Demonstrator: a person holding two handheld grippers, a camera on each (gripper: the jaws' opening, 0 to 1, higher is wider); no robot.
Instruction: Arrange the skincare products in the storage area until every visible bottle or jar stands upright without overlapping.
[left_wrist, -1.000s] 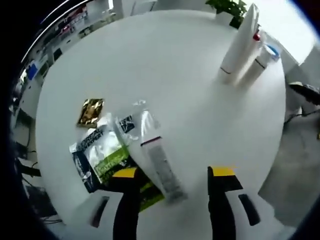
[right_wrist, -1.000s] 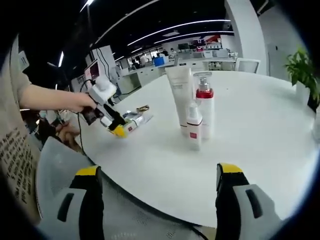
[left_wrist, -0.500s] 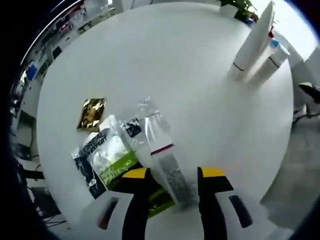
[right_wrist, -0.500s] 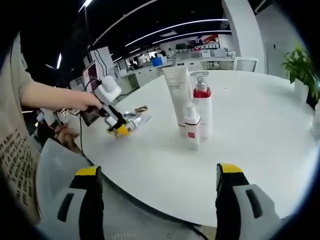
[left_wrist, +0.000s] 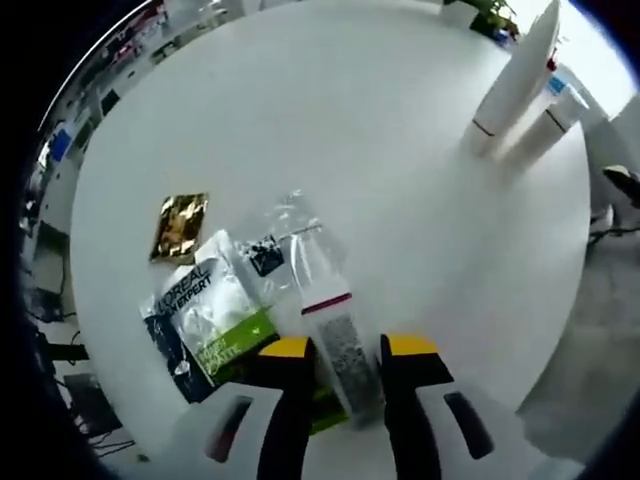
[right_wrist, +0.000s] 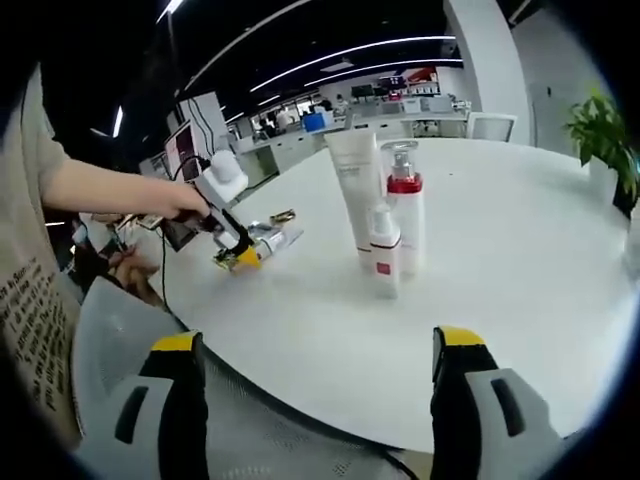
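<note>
A white tube in clear wrap lies flat on the round white table. My left gripper has its yellow-tipped jaws pressed against both sides of the tube's lower end. In the right gripper view the same left gripper is held by a hand at the table's left edge. A tall white tube, a pump bottle with a red collar and a small white bottle stand upright together mid-table. My right gripper hangs open off the table's near edge, holding nothing.
A green and white sachet lies partly under the tube's wrap, with a gold sachet beyond it. A potted plant stands at the table's far right. A grey mesh chair sits below the near edge.
The left jaws have drawn together around the tube's end, and the left view has moved slightly closer to it. The right gripper has stayed still and open.
</note>
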